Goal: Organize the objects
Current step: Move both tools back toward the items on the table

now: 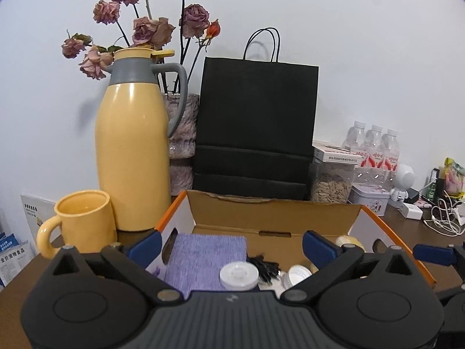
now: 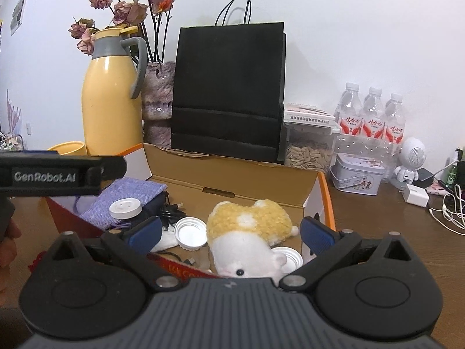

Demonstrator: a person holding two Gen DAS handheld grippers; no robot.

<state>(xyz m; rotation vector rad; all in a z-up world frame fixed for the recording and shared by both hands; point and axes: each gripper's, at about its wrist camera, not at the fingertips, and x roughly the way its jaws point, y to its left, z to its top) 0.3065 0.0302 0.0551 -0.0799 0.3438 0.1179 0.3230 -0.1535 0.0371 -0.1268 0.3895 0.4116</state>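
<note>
An open cardboard box [image 1: 273, 212] [image 2: 232, 174] with orange edges sits on the brown table. Inside lie a purple cloth [image 1: 203, 258] [image 2: 128, 197], a white round lid [image 1: 239, 274] [image 2: 125, 208], black cables [image 2: 171, 213], metal lids [image 2: 190, 234] and a yellow-and-white plush toy [image 2: 250, 232]. My left gripper [image 1: 232, 247] hovers open over the box's near side, with nothing between its fingers. My right gripper [image 2: 231, 234] is open too; the plush lies between its fingers, untouched by the pads. The left gripper's body [image 2: 52, 174] shows at the left of the right wrist view.
Behind the box stand a yellow thermos [image 1: 133, 157], a yellow mug [image 1: 81, 221], a vase of dried roses [image 1: 183, 133] and a black paper bag [image 1: 255, 128]. To the right are a seed jar [image 2: 308, 151], water bottles [image 2: 372, 116], a tin [image 2: 357, 177], a white robot figure [image 2: 411, 157] and chargers with cables [image 2: 447, 209].
</note>
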